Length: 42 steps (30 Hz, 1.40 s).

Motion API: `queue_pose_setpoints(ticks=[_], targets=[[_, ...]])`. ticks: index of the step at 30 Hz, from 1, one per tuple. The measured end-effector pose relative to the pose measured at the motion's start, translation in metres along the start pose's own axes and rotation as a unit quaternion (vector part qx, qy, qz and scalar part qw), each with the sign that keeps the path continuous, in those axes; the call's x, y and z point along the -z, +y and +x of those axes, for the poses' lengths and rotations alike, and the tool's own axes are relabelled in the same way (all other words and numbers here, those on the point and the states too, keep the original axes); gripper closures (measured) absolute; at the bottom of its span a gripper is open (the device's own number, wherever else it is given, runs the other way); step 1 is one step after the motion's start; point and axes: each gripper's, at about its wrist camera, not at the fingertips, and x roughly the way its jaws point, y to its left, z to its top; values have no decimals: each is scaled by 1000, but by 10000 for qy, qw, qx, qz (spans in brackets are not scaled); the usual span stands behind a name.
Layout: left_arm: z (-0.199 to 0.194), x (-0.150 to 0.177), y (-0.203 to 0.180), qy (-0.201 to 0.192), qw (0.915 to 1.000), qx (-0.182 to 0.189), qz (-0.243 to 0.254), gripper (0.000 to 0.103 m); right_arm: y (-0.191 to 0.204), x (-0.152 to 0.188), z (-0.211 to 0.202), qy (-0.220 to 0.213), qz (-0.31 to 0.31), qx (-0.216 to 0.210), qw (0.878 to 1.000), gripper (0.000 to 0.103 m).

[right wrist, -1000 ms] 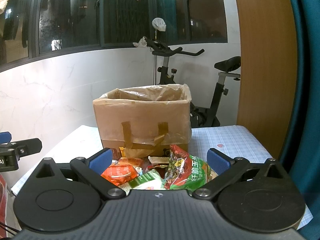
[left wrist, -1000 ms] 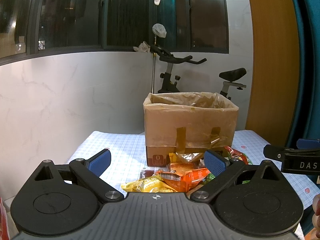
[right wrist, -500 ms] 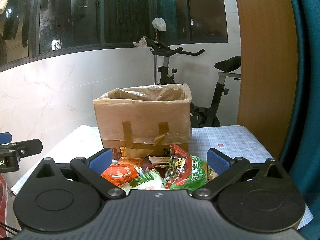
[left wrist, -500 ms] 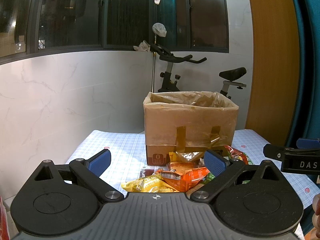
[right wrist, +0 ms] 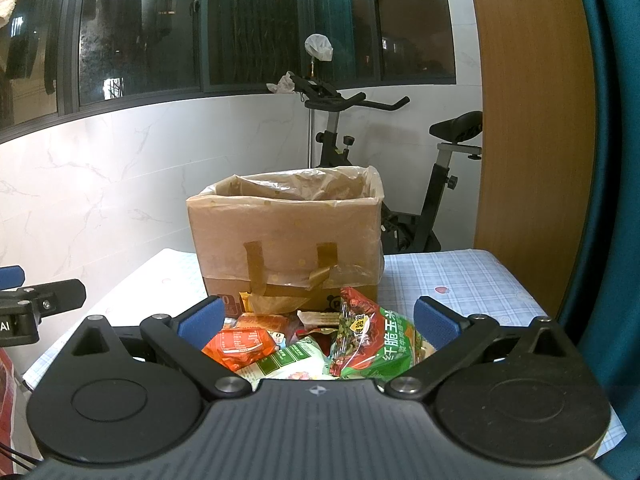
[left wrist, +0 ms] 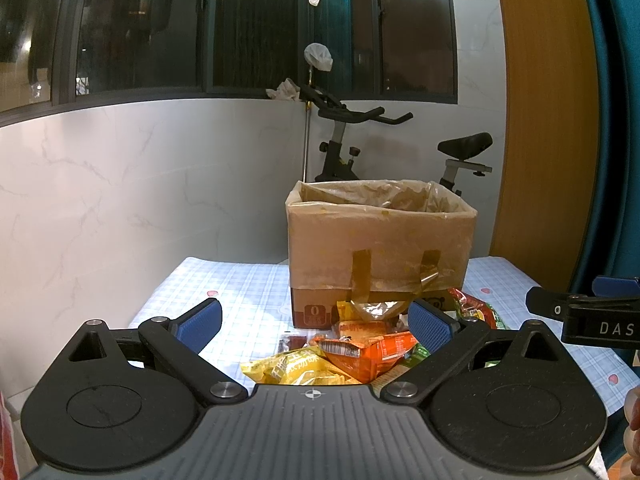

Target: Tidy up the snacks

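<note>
The box [right wrist: 286,236], lined with a plastic bag, stands open-topped at 12 o'clock from both grippers, and the snacks [right wrist: 320,340] lie heaped on the table against its near wall; nothing shows yet above the box's rim, so the sorting looks barely begun. The left gripper [left wrist: 316,322] is spread wide and empty, above the yellow pack [left wrist: 294,368] and orange pack [left wrist: 360,350]; the right gripper [right wrist: 318,322] is likewise spread and empty, over the green pack [right wrist: 378,344], at 1 o'clock within its span. To do the step well, I judge each gripper should take the topmost pack in its reach, pinch it by a flat edge, not the puffed middle, lift clear of the rim, and release inside; the film is slick and may slip. The table [right wrist: 460,280], under a blue checked cloth, is otherwise bare at 10 and 2 o'clock; behind it are a marble wall [right wrist: 100,184], dark windows [right wrist: 256,20] and an exercise bike [right wrist: 400,168] at 1 o'clock.
</note>
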Motion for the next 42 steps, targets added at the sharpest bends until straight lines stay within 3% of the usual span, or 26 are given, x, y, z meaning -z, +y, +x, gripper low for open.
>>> queue_pose_setpoints(ticks=[15, 22, 25, 28, 33, 42], targets=[[3, -3, 0, 18, 10000, -30, 33, 2, -2, 3, 3, -12, 49, -4, 10000, 0], [18, -10, 0, -40, 9989, -370, 296, 1, -16, 2, 23, -191, 198, -301, 9992, 0], [30, -14, 6, 1, 9986, -414, 325, 1, -28, 0, 28, -539, 323, -655, 9959, 0], [43, -18, 10, 42, 9983, -455, 370, 1, -36, -2, 33, -743, 328, -628, 9947, 0], [63, -20, 14, 157, 9980, -426, 439, 1, -49, -10, 56, -190, 538, -783, 9953, 0], [94, -8, 35, 481, 9982, -291, 191, 4, -48, 9, 88, 386, 119, -562, 9976, 0]])
